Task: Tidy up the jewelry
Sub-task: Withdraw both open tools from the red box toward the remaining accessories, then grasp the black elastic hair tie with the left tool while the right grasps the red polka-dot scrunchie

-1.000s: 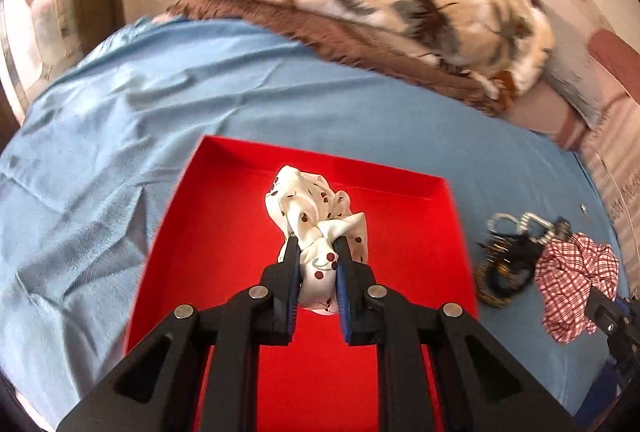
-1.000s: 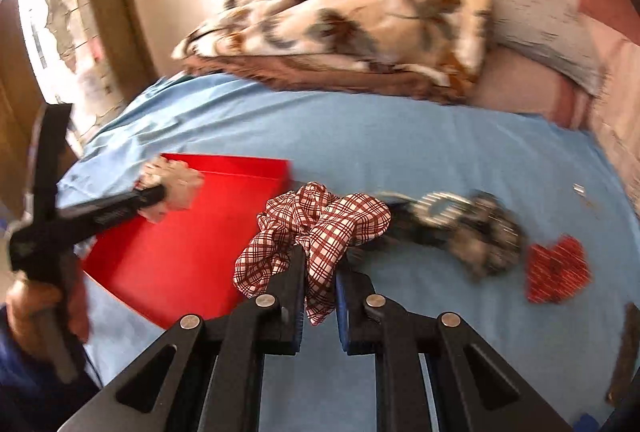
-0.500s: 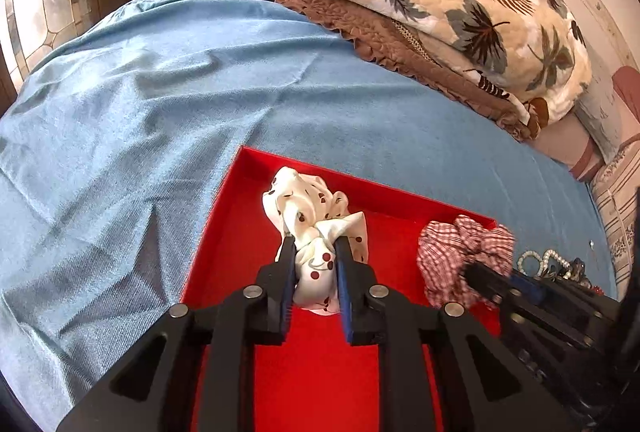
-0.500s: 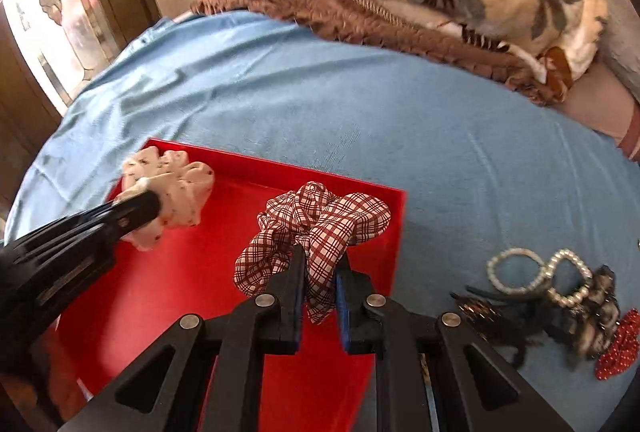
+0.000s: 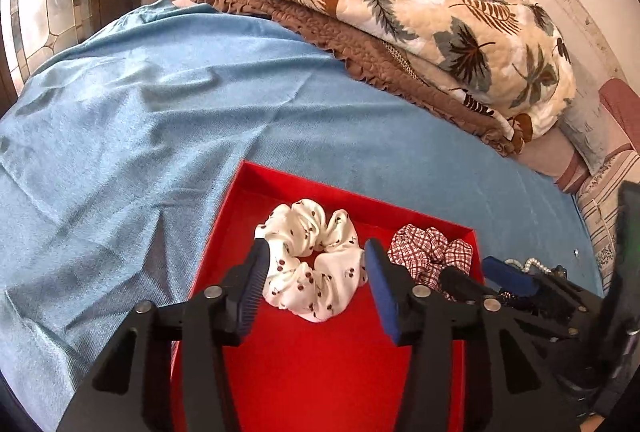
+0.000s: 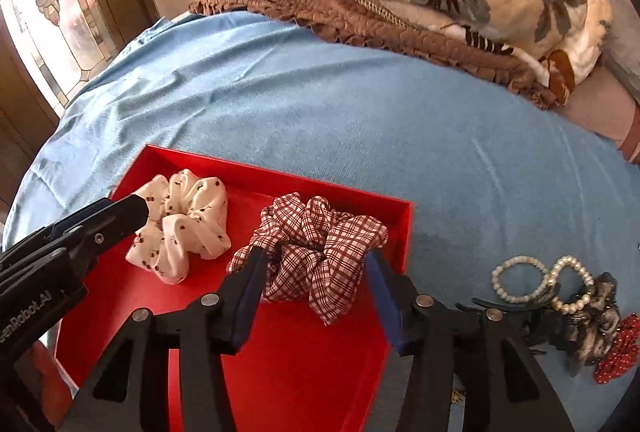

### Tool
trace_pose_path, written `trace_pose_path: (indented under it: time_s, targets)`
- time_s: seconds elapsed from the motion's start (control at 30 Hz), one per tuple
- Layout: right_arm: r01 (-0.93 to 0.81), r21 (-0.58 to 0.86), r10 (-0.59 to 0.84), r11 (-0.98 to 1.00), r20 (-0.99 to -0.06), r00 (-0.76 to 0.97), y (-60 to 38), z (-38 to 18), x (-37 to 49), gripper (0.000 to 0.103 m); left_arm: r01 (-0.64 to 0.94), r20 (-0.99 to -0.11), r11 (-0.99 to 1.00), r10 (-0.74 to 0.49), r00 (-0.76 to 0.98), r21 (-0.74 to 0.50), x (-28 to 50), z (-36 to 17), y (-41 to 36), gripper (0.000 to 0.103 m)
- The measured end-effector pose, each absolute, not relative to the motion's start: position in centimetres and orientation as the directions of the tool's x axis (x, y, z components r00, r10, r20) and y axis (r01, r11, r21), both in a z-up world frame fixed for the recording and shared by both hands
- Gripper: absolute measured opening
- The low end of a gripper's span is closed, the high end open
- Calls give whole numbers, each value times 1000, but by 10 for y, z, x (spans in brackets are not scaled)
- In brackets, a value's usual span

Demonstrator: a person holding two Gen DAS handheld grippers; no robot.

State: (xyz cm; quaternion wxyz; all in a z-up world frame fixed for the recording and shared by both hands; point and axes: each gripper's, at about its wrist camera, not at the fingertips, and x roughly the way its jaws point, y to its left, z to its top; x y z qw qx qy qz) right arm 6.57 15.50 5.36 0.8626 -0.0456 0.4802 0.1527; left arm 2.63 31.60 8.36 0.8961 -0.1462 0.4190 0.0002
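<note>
A red tray lies on the blue bedsheet. A white cherry-print scrunchie lies in it, between the spread fingers of my open left gripper. A red-and-white plaid scrunchie lies in the tray to its right, between the spread fingers of my open right gripper. Neither gripper holds anything. The left gripper also shows in the right wrist view.
On the sheet right of the tray lie two pearl bracelets, a dark hair clip and a red dotted scrunchie. A folded leaf-print blanket lies at the back. A stained-glass window is at the left.
Both grippers have opened and let go of their scrunchies, which now lie spread out in the red tray. The right gripper first carried the plaid scrunchie over to the tray.
</note>
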Motion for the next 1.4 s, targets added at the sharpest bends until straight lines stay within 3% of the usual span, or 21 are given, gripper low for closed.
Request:
trace_pose_path:
  time_s: [0.3, 0.8, 1.1, 1.4]
  targets:
    - [-247, 126, 244, 961, -809, 535, 90, 86, 27, 66, -130, -741, 966, -81, 667, -222, 6, 89, 312, 55]
    - [36, 144, 96, 989, -808, 581, -111, 73, -75, 71, -35, -630, 993, -46, 775, -116, -61, 105, 241, 57]
    - [184, 191, 39, 964, -790, 612, -199, 49, -85, 72, 135, -680, 989, -140, 720, -60, -76, 111, 163, 57]
    - [190, 284, 97, 940, -756, 648, -219, 40, -58, 72, 178, -758, 968, -248, 603, -175, -39, 95, 97, 57]
